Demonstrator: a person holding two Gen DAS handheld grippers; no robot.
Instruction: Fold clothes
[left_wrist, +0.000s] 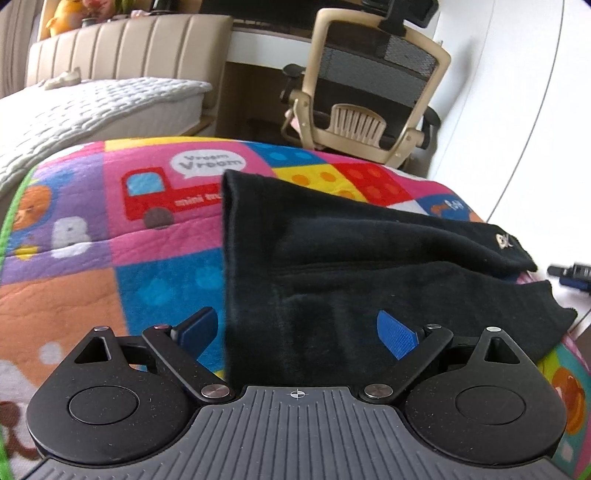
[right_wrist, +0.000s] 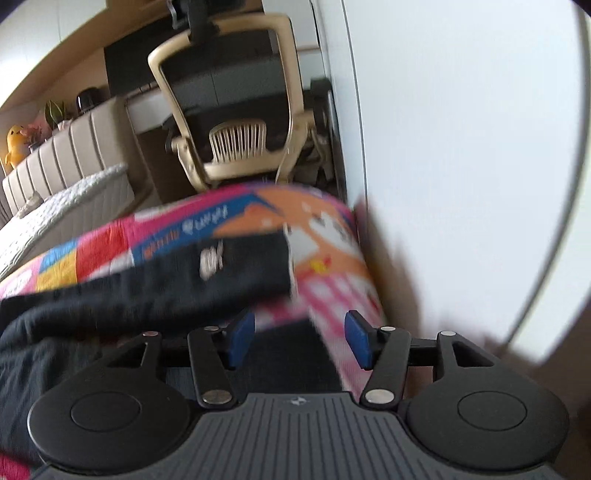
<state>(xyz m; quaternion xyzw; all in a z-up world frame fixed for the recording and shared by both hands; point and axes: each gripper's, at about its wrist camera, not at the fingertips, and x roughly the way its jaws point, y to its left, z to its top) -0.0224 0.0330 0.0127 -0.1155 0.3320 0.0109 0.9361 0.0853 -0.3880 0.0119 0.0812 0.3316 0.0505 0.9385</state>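
A black garment (left_wrist: 332, 266) with a small white logo lies partly folded on a colourful children's blanket (left_wrist: 129, 236). My left gripper (left_wrist: 295, 332) is open, low over the garment's near left edge, with nothing between its blue pads (left_wrist: 397, 334). In the right wrist view, which is blurred, the garment (right_wrist: 166, 284) lies to the left and ahead, and a dark part of it shows between the fingers. My right gripper (right_wrist: 299, 339) is open over the garment's right end and the blanket (right_wrist: 332, 236).
A beige office chair (left_wrist: 369, 92) stands beyond the blanket's far edge, also in the right wrist view (right_wrist: 236, 110). A white quilted bed (left_wrist: 92, 107) with a beige headboard is at the left. A white wall (right_wrist: 461, 129) is close on the right.
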